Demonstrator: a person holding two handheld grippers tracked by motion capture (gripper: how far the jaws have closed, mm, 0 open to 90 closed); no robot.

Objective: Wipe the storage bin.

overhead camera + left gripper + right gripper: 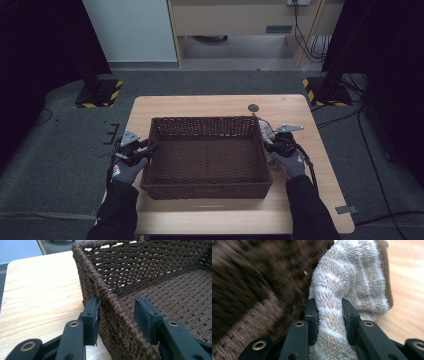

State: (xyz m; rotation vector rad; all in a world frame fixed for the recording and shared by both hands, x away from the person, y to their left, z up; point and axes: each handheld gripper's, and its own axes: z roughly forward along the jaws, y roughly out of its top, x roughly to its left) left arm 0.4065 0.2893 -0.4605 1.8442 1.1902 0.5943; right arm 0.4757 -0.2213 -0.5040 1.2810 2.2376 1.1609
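Towel [347, 285] pinched between right gripper [329, 317] jaws beside wicker basket [207, 191], left gripper [116, 315] jaws wide astride its wall

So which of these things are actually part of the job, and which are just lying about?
In the job:
basket, its left wall between the open jaws of the left gripper
towel, pinched by the right gripper beside the basket

Lying about:
table
dark round spot on the table
cables on the floor
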